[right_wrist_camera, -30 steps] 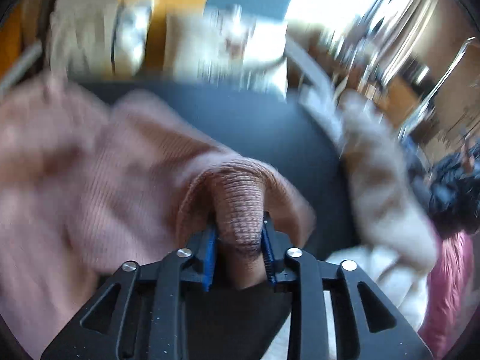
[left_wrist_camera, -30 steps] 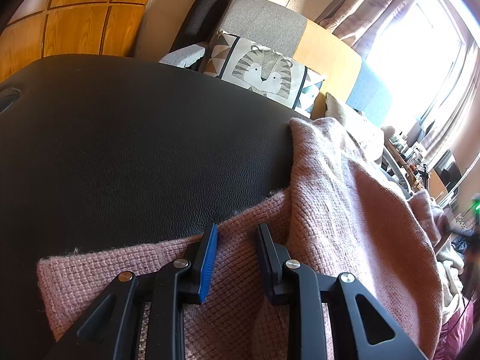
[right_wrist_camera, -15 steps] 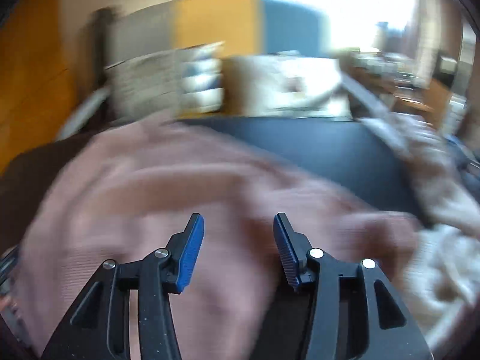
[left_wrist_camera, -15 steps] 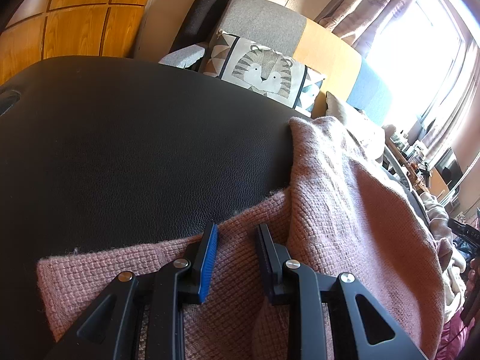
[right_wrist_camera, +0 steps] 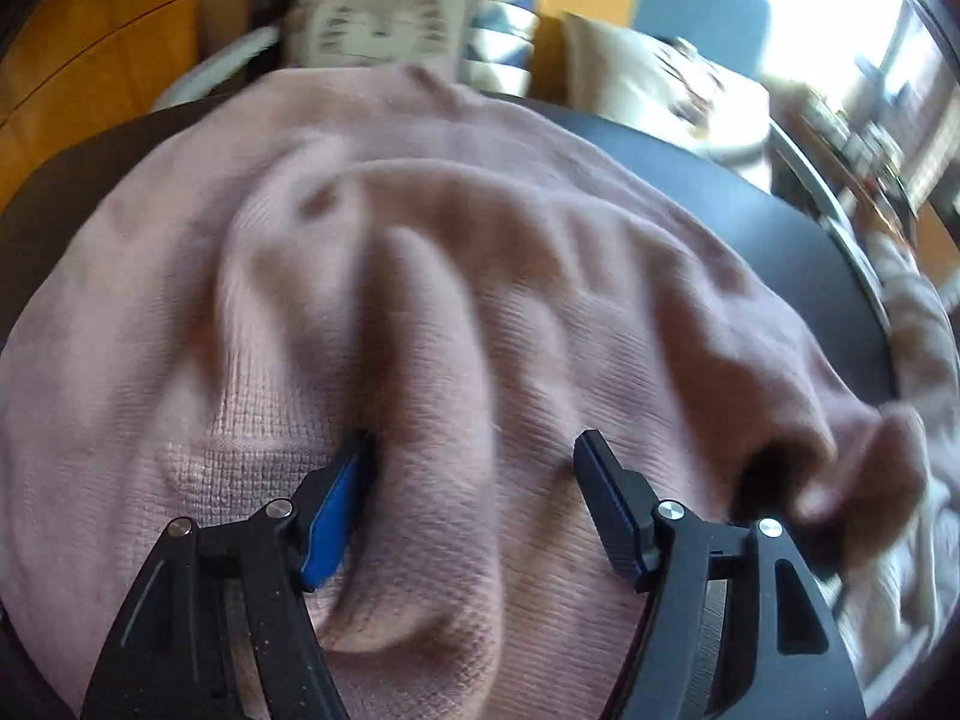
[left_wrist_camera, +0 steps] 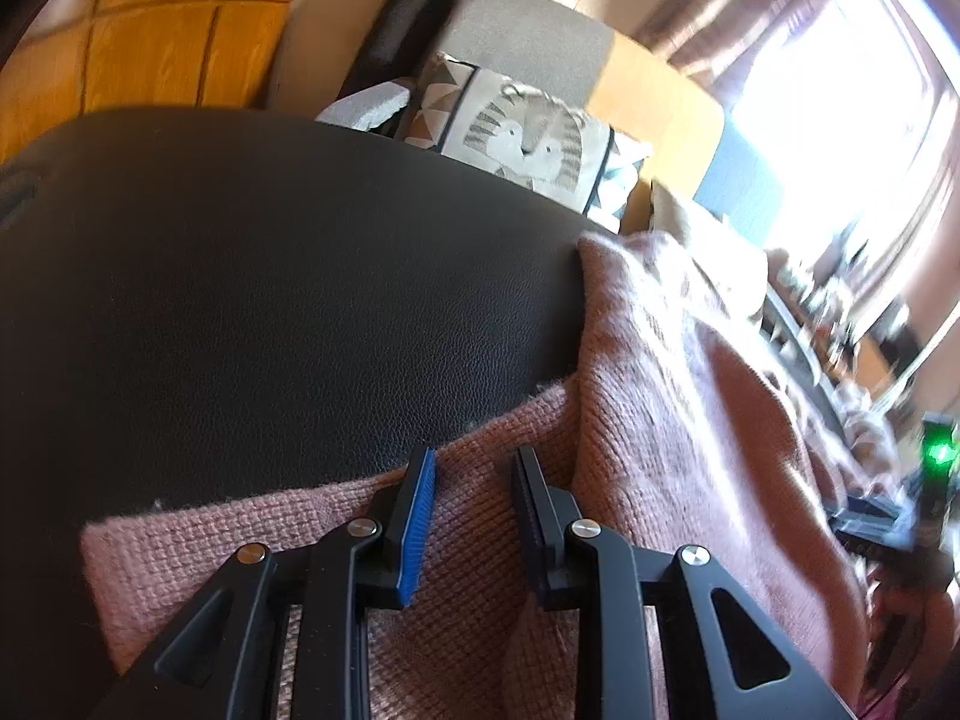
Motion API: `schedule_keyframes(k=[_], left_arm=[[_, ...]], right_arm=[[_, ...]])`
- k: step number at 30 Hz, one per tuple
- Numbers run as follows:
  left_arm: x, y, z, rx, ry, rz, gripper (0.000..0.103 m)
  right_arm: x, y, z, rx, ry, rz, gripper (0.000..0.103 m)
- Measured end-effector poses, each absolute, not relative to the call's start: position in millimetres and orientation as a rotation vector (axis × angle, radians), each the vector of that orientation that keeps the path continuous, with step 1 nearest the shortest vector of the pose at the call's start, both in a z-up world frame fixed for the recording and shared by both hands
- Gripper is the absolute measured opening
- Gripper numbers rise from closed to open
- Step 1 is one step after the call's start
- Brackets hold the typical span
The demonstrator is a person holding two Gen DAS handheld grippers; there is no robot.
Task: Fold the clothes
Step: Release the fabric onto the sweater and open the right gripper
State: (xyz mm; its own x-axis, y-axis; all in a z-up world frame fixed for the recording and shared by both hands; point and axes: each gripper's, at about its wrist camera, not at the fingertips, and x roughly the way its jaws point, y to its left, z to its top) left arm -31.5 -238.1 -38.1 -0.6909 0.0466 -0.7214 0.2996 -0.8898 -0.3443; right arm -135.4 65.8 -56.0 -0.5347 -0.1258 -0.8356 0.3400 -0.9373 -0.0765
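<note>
- The left gripper (left_wrist_camera: 474, 468) sits at the bottom centre of the left wrist view, its jaws a moderate gap apart with nothing clamped between them; pink knit shows through the gap.
- One of its fingers (left_wrist_camera: 417, 516) carries a blue pad, and the tip of that finger lies right at the sweater's upper edge, where the knit meets the dark surface.
- The right gripper (right_wrist_camera: 474, 450) is at the bottom centre of the right wrist view, jaws spread wide and empty, with a raised ridge of cloth running up between them.
- Its blue-padded finger (right_wrist_camera: 333, 501) presses into a crease of the fabric on the left side of that ridge.
- The pink knit sweater (left_wrist_camera: 660, 420) fills the lower and right part of the left wrist view; a folded layer rises along the right of the frame over a flatter layer under the gripper.
- In the right wrist view the sweater (right_wrist_camera: 420, 276) covers most of the frame, rumpled into several long folds, and the picture is somewhat blurred.
- It lies on a black leather-like surface (left_wrist_camera: 270, 276), bare across the left and centre of the left wrist view.
- Beyond the surface, at upper centre, a tiger-print cushion (left_wrist_camera: 528, 138) leans against a grey backrest (left_wrist_camera: 522, 30).
- A bright window (left_wrist_camera: 840, 96) fills the upper right of the left wrist view.
</note>
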Motion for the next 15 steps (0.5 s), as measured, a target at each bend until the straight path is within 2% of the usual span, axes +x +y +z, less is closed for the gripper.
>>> schedule_keyframes(k=[2, 4, 8, 12, 15], left_arm=[[-32.0, -238.1, -30.9, 1.211, 0.627, -2.712, 0.026], [-29.2, -246.1, -23.6, 1.202, 0.636, -2.724, 0.026], [-23.2, -273.6, -13.6, 1.135, 0.705, -2.677, 0.026], [-28.1, -289.9, -18.1, 1.207, 0.696, -2.604, 0.026], [-30.3, -296.6, -26.8, 1.284, 0.711, -2.571, 0.026]], right_arm=[[-136.0, 79.2, -46.4, 1.350, 0.269, -2.551, 0.060], [-130.8, 81.2, -34.1, 1.300, 0.221, -2.566, 0.060], [-107.7, 20.5, -17.0, 1.121, 0.237, -2.405, 0.060], [-101.2, -45.7, -48.4, 1.184, 0.381, -2.253, 0.060], [-105.5, -52.9, -80.3, 1.314, 0.416, -2.213, 0.060]])
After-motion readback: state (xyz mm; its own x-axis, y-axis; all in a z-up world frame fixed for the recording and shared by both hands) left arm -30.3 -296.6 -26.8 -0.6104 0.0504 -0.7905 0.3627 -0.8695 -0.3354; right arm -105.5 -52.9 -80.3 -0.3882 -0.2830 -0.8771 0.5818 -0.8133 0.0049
